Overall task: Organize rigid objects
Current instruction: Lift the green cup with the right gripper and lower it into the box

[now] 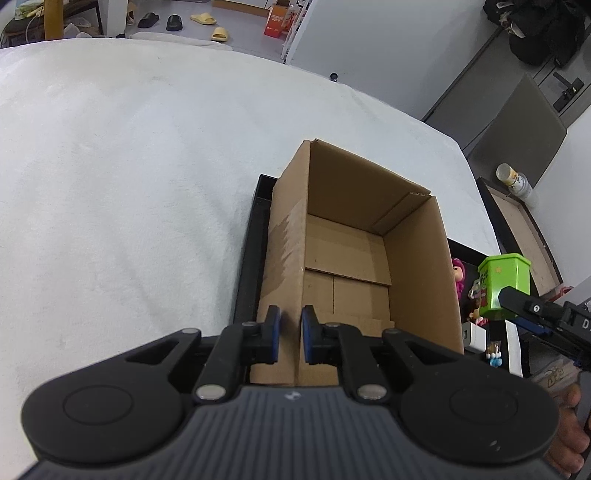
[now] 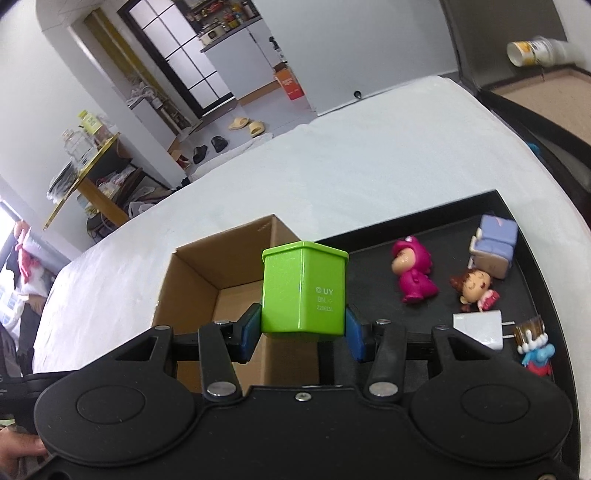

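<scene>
Two grippers at work: right gripper (image 2: 302,335) pinches a green box (image 2: 303,291) low on its sides, lifted beside the cardboard box (image 2: 207,273); left gripper (image 1: 290,334) is clamped narrow on that carton's near wall, steadying it. Best approach, likely: keep the box upright, carry it over the rim w/ clearance, lower before letting go. Toys & a white charger (image 2: 479,328) lie on the black tray (image 2: 436,225), atop a white-covered table (image 1: 129,177). Slippers (image 1: 208,24) on the floor beyond.

Black tongs (image 2: 302,338), blue pads (image 2: 246,334)
</scene>
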`<state>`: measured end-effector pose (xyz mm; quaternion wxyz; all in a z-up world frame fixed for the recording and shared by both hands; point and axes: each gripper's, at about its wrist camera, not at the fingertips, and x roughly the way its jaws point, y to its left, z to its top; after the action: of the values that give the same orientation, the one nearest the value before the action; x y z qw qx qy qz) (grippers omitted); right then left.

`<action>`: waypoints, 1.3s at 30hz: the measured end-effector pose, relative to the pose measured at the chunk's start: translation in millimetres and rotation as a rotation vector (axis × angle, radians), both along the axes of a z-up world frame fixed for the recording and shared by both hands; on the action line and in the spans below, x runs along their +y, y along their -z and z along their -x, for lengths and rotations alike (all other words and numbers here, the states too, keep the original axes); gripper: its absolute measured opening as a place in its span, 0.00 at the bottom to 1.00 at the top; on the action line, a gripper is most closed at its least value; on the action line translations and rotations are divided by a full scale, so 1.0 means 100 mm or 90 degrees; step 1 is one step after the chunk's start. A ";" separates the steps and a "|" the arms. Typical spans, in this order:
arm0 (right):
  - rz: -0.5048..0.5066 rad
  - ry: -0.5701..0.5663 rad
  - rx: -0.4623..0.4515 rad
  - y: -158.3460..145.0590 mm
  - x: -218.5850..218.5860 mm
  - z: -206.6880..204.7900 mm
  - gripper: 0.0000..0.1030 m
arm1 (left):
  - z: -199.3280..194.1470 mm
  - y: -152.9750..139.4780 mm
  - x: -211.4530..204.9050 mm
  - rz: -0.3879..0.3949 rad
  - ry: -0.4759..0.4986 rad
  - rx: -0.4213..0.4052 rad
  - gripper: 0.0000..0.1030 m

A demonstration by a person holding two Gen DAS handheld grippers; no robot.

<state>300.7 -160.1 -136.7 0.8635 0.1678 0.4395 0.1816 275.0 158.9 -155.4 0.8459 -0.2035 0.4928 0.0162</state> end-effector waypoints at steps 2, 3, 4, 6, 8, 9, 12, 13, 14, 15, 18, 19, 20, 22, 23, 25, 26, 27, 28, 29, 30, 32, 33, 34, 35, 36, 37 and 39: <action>0.004 -0.006 -0.007 -0.05 0.05 0.00 0.45 | 0.00 0.00 0.00 0.003 0.003 -0.002 0.11; 0.005 -0.009 -0.010 -0.07 0.08 0.00 0.45 | 0.00 0.00 0.01 0.006 0.005 -0.001 0.11; 0.006 -0.013 -0.012 -0.08 0.11 0.00 0.45 | 0.00 0.00 0.01 0.010 0.005 -0.001 0.11; 0.006 -0.021 -0.014 -0.10 0.17 -0.01 0.45 | 0.00 0.01 0.04 0.014 0.006 0.000 0.11; 0.007 -0.028 -0.017 -0.11 0.25 -0.02 0.45 | 0.00 0.02 0.07 0.018 0.006 -0.001 0.11; 0.007 -0.032 -0.018 -0.11 0.29 -0.02 0.45 | 0.00 0.02 0.08 0.021 0.007 -0.001 0.11; 0.005 -0.040 -0.017 -0.12 0.42 -0.04 0.45 | 0.01 0.02 0.11 0.027 0.008 -0.001 0.11; 0.005 -0.044 -0.017 -0.11 0.47 -0.05 0.45 | 0.01 0.02 0.12 0.029 0.008 -0.001 0.11; 0.006 -0.048 -0.016 -0.10 0.52 -0.06 0.45 | 0.01 0.02 0.13 0.032 0.010 -0.001 0.11; 0.008 -0.052 -0.017 -0.10 0.56 -0.06 0.45 | 0.01 0.02 0.13 0.034 0.010 -0.001 0.11; 0.019 -0.067 -0.020 -0.07 0.71 -0.09 0.45 | 0.00 0.03 0.17 0.043 0.010 0.001 0.11; 0.023 -0.071 -0.022 -0.07 0.76 -0.09 0.45 | 0.00 0.03 0.18 0.046 0.009 0.002 0.11; 0.029 -0.075 -0.023 -0.05 0.81 -0.10 0.45 | 0.00 0.04 0.19 0.048 0.010 0.002 0.11; 0.037 -0.085 -0.023 -0.02 0.90 -0.12 0.45 | -0.01 0.04 0.21 0.052 0.011 0.003 0.12; 0.040 -0.089 -0.021 0.00 0.94 -0.14 0.45 | -0.01 0.04 0.21 0.054 0.012 0.003 0.12; 0.048 -0.095 -0.019 0.04 1.02 -0.16 0.45 | -0.01 0.04 0.22 0.058 0.013 0.003 0.12; 0.053 -0.098 -0.018 0.06 1.06 -0.18 0.45 | -0.01 0.04 0.23 0.061 0.013 0.004 0.12; 0.057 -0.101 -0.016 0.08 1.08 -0.19 0.45 | 0.00 0.04 0.23 0.064 0.013 0.004 0.12; 0.060 -0.104 -0.014 0.10 1.12 -0.20 0.45 | 0.00 0.05 0.24 0.068 0.014 0.004 0.12; 0.064 -0.106 -0.013 0.12 1.15 -0.21 0.45 | 0.00 0.05 0.25 0.071 0.014 0.005 0.12; 0.068 -0.108 -0.012 0.13 1.19 -0.22 0.45 | 0.00 0.05 0.25 0.073 0.014 0.005 0.12; 0.077 -0.115 -0.011 0.16 1.26 -0.25 0.45 | 0.00 0.06 0.26 0.076 0.016 0.004 0.12; 0.082 -0.118 -0.012 0.16 1.30 -0.25 0.45 | 0.00 0.06 0.27 0.079 0.016 0.004 0.12; 0.087 -0.121 -0.012 0.18 1.33 -0.26 0.45 | 0.00 0.07 0.28 0.080 0.016 0.005 0.12; 0.092 -0.125 -0.010 0.19 1.37 -0.27 0.45 | 0.00 0.07 0.28 0.082 0.017 0.005 0.12; 0.097 -0.126 -0.007 0.21 1.40 -0.29 0.45 | 0.00 0.07 0.28 0.083 0.017 0.005 0.12; 0.103 -0.127 -0.003 0.22 1.43 -0.31 0.45 | 0.00 0.07 0.29 0.084 0.018 0.005 0.12; 0.109 -0.130 0.000 0.25 1.48 -0.34 0.45 | -0.01 0.07 0.29 0.087 0.018 0.005 0.12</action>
<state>335.0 -11.7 -161.3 0.8520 0.0477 0.4680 0.2300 275.6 188.0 -162.7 0.8284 -0.2536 0.4987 -0.0289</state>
